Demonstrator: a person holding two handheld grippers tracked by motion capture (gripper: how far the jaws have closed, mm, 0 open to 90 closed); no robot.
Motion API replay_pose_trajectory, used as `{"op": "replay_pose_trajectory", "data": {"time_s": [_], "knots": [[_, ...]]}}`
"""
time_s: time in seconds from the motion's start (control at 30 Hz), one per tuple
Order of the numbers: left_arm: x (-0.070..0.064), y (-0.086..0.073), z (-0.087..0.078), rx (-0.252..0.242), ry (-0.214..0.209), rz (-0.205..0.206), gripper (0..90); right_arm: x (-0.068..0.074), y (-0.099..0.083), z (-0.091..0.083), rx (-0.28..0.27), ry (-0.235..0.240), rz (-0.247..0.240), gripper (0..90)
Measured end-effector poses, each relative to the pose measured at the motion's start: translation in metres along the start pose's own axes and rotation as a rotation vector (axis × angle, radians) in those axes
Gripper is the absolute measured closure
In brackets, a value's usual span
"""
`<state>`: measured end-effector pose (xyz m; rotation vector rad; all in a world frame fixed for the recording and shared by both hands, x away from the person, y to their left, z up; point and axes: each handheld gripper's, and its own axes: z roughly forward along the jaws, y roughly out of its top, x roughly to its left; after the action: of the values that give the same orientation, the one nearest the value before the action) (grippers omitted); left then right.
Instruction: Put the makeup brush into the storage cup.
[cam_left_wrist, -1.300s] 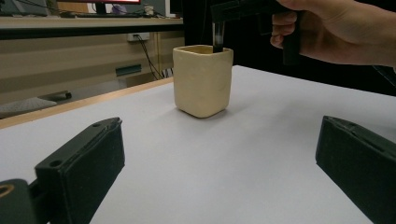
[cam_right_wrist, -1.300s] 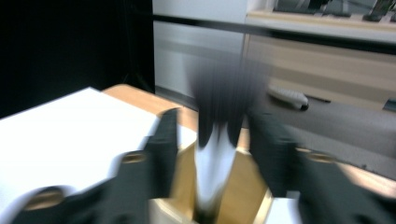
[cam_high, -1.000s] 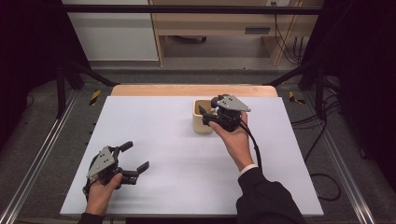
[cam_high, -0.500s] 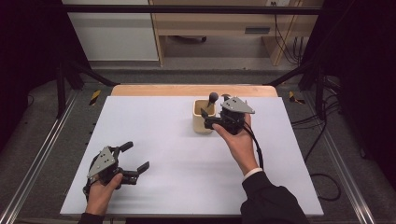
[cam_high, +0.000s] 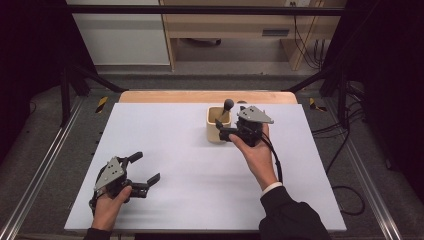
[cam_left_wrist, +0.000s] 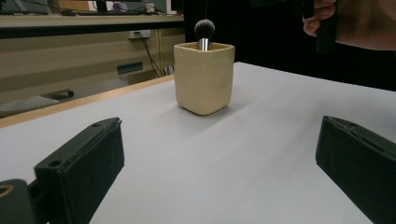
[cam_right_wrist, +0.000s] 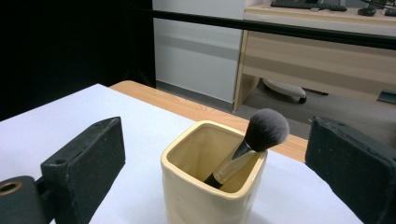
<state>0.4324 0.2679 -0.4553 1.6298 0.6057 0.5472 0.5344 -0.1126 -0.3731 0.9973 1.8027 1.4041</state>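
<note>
A cream cup (cam_high: 219, 125) stands on the white bench (cam_high: 190, 165), toward its far side, with a brush (cam_right_wrist: 250, 144) leaning inside it, handle down and bristle head above the rim at the far corner. The right gripper (cam_high: 226, 131) sits just beside the cup on its near right side, its fingers (cam_right_wrist: 84, 163) spread wide to either side of the cup and gripping nothing. The left gripper (cam_high: 145, 167) rests well apart at the near left of the bench, fingers (cam_left_wrist: 81, 170) likewise released and empty.

The cup looks like glazed ceramic: stiff, fairly heavy for its size, smooth enough to slip, and breakable if knocked over. Its flat walls suit a squeeze across two opposite sides, low on the body. The brush is probably light, with a rigid handle and metal ferrule; the soft bristles would deform, so the ferrule or upper handle is the better hold. How deep the handle reaches inside the cup cannot be told.
</note>
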Motion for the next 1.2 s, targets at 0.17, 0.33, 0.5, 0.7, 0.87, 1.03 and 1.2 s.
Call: {"op": "replay_pose_trajectory", "data": {"time_s": [0.17,0.33,0.5,0.7,0.87,1.03,1.2], "knots": [[0.000,0.000,0.000,-0.001,0.001,0.001,0.9,0.000,-0.001,-0.001,0.002,-0.001,0.002,5.1],[0.000,0.000,0.000,-0.001,0.000,0.002,0.9,-0.001,-0.002,-0.003,0.010,0.003,0.000,5.1],[0.000,0.000,0.000,-0.001,0.001,0.001,0.9,-0.002,-0.005,-0.006,0.019,0.009,0.002,5.0],[0.000,0.000,0.000,0.002,-0.001,0.002,0.9,-0.002,-0.010,-0.010,0.039,0.011,-0.018,4.9],[0.000,0.000,0.000,0.001,0.002,0.004,0.9,-0.001,-0.013,-0.015,0.048,0.004,-0.031,6.1],[0.000,0.000,0.000,0.000,0.002,0.003,0.9,-0.002,-0.015,-0.019,0.051,-0.004,-0.022,6.1],[-0.001,0.000,0.000,0.004,-0.001,0.004,0.9,-0.001,-0.018,-0.022,0.058,0.005,-0.021,4.8]]}}
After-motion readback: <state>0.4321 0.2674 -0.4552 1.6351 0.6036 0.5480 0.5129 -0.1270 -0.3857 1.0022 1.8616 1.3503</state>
